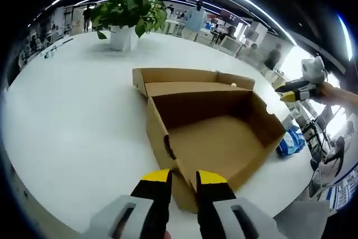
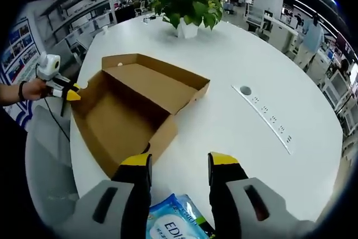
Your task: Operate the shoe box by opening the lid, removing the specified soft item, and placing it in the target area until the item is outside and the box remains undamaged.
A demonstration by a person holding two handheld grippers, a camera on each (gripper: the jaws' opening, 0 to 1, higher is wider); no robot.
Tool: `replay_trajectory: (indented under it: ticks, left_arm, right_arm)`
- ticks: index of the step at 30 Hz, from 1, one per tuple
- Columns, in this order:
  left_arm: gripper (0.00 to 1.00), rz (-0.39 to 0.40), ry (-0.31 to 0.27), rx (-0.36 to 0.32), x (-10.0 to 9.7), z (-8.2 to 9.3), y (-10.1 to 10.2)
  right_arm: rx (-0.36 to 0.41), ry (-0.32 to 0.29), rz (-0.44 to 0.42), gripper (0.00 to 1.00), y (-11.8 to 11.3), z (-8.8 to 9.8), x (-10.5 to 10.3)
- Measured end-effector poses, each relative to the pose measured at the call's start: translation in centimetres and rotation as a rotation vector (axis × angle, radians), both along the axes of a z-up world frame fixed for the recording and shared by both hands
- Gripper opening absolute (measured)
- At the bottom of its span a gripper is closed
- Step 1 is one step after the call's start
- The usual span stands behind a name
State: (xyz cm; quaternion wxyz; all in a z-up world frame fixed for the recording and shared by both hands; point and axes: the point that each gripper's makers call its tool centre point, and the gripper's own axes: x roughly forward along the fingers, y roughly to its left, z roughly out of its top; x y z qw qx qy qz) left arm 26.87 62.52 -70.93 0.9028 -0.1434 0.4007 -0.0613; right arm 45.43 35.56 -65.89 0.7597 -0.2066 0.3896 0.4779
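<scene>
Box (image 2: 131,113) lies open on my desk (image 2: 235,127), plant (image 2: 190,6) beyond; right claw (image 2: 180,166) spread above blue pack (image 2: 173,222), left claw (image 1: 183,180) nearly closed, empty.

White round-edged table (image 2: 235,132), glossy top: one open brown cardboard shoe box (image 2: 131,110) lying flat on it, lid (image 1: 190,79) folded back and resting on the tabletop, interior bare; in the right gripper view it sits at about 10 o'clock from the picture's centre. One potted green plant (image 2: 190,8) in a white pot (image 1: 121,37) stands well apart from the box, at 12 o'clock in the right gripper view, with a small dark object (image 1: 56,48) near the table's far edge, too small to identify. A recessed strip of power sockets (image 2: 268,118) with a round grommet at its end is set into the top at 3 o'clock, and a blue-and-white soft pack (image 2: 173,222) lies at 6 o'clock, just beside the box's near corner.
</scene>
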Motion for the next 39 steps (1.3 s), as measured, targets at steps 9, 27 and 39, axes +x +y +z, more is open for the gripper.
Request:
replay_trajectory:
  ticks: [9,27,39]
  left_arm:
    - [0.16,-0.025,0.001,0.0,-0.1,-0.1,0.3]
    - [0.13,-0.042,0.001,0.01,-0.5,0.0,0.6]
    - [0.13,-0.052,0.005,0.02,-0.4,0.0,0.6]
  right_arm:
    - [0.007,0.006,-0.023,0.36,0.2,-0.3,0.3]
    - [0.041,0.037,-0.078,0.34,1.5,-1.5,0.9]
    - [0.129,0.076,-0.164,0.33,3.4,-1.8,2.4]
